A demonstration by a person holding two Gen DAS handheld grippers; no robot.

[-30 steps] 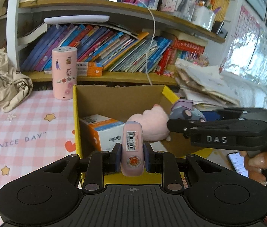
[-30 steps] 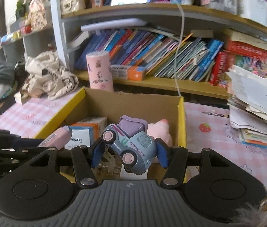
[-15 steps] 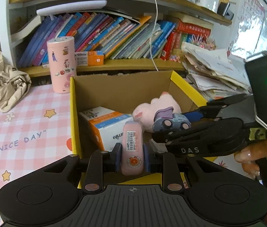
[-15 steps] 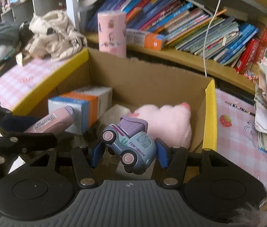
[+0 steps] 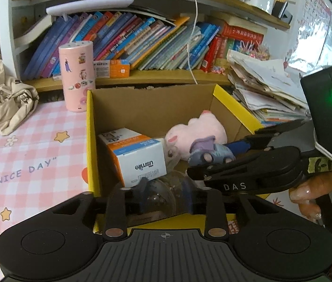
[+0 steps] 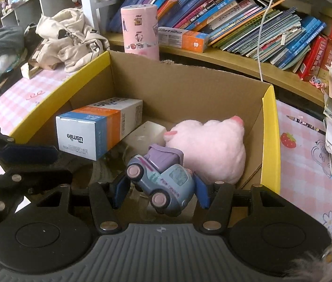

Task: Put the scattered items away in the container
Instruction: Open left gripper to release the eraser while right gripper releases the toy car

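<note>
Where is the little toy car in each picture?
Left wrist view: the toy car is right of centre, gripped by the right gripper over the cardboard box, in front of the pink plush toy.
Right wrist view: the toy car is low in the centre, tilted between the gripper's pads.
Shared landmark: the white and orange carton lying in the box.

"usmile" on the white box (image 5: 142, 157), "NICE DAY" on the pink tablecloth (image 5: 22, 171), "DAS" on the right gripper (image 5: 213, 162).
</note>
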